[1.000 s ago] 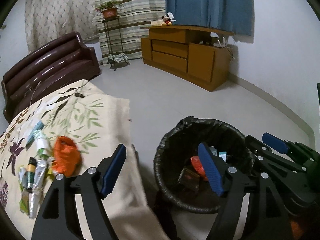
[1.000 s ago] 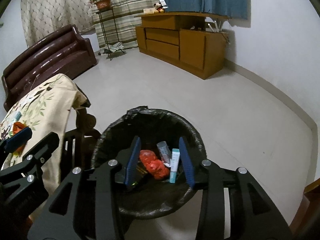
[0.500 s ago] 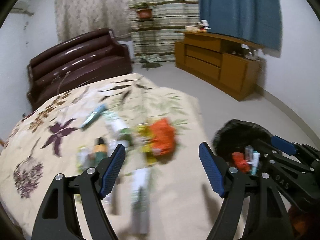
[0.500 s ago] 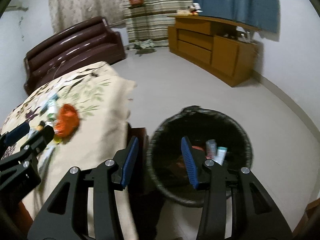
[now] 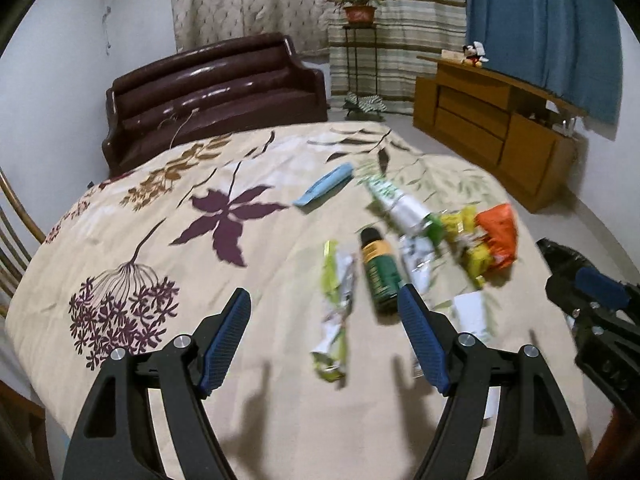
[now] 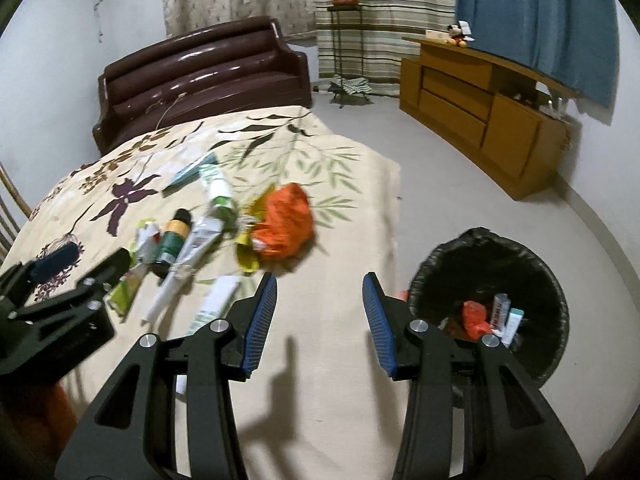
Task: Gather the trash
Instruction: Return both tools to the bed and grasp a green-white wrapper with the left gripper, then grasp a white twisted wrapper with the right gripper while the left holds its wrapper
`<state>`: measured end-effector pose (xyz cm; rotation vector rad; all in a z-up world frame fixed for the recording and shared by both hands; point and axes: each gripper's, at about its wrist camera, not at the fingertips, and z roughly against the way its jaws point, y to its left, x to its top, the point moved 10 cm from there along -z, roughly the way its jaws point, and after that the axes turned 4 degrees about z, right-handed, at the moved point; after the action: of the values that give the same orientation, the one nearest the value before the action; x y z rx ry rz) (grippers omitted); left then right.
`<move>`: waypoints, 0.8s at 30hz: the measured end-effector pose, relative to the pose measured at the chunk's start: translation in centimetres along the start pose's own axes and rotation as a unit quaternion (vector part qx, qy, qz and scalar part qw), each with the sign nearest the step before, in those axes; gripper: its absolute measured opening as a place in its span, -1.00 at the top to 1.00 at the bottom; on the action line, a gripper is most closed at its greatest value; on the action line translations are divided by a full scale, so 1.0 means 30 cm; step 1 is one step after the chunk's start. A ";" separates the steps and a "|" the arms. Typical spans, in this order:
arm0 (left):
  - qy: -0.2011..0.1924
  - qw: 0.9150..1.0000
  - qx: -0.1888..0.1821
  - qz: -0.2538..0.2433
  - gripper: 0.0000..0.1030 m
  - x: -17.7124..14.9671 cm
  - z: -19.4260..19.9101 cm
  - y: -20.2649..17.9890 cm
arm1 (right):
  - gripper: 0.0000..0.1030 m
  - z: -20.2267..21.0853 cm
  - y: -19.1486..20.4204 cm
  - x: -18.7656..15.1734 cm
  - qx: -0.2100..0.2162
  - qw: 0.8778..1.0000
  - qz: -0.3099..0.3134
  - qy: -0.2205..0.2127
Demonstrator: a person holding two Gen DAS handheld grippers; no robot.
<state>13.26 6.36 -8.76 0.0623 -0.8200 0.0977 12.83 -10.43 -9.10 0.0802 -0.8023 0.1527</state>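
- The trash is lying in a loose cluster on the floral tablecloth (image 5: 248, 432): a green bottle (image 5: 379, 276) with a black cap, a flattened green wrapper (image 5: 334, 320) just left of it, white tubes (image 5: 404, 204), a blue packet (image 5: 324, 189) farther back, and an orange bag (image 5: 498, 236) at the right end.
- The black-lined bin (image 6: 490, 308) is standing on the floor just off the table's right edge, already holding a red scrap and a few tubes.
- You are holding the left gripper (image 5: 324, 340) with jaws wide apart and empty, above the cloth, the wrapper and bottle showing between its fingers.
- You are holding the right gripper (image 6: 320, 320) with jaws partly spread, also empty, over bare cloth between pile and bin.
- You are in the reaching step, judging by two empty claws over the pile. Next, lower onto one piece; the bottle looks firmest, the wrapper needs a pinch close to the cloth.
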 end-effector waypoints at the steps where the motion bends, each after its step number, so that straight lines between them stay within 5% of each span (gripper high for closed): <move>1: 0.006 1.000 0.001 0.000 -0.43 -0.009 -0.013 0.010 | 0.16 -0.003 0.013 0.000 0.001 1.000 0.001 0.001; 6: 0.033 0.999 0.000 -0.002 -0.43 -0.038 -0.066 0.032 | 0.16 -0.018 0.044 -0.006 0.002 1.000 0.005 0.008; 16: 0.069 0.997 -0.028 -0.011 0.14 -0.070 -0.121 0.019 | 0.16 -0.053 0.081 -0.002 0.006 1.000 0.013 0.016; 20: 0.063 0.997 -0.028 -0.019 0.58 -0.067 -0.118 0.020 | 0.16 -0.061 0.103 0.005 0.009 1.000 0.017 0.016; 24: 0.060 0.997 -0.042 -0.004 0.64 -0.063 -0.107 0.034 | 0.15 -0.066 0.140 0.012 0.014 0.999 0.024 0.017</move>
<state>14.20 7.57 -12.32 -0.0198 -0.7028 0.0587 13.78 -6.00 -10.17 0.0852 -0.7682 0.2115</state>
